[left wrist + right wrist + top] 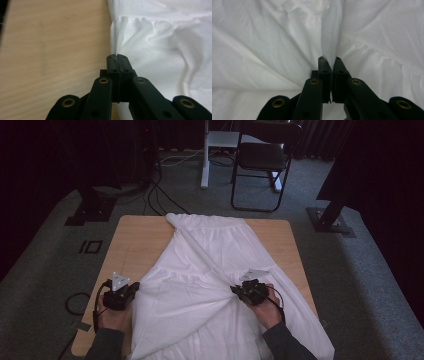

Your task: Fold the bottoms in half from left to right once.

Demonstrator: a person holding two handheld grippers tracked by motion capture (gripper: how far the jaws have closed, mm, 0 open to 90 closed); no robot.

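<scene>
Both tongs are clamped on the white cloth (210, 270) spread over the desk (135, 245), left tongs (134, 291) pinching its edge, right tongs (235, 290) a mid-fold, so it looks mid-fold, needing a level lift next.

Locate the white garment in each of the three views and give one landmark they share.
High view: white garment spread down the wooden table's middle.
Left gripper view: right half of the picture, its edge pinched in the left gripper.
Right gripper view: across the whole picture, a fold pinched in the right gripper.
Shared landmark: the gathered seam.
</scene>
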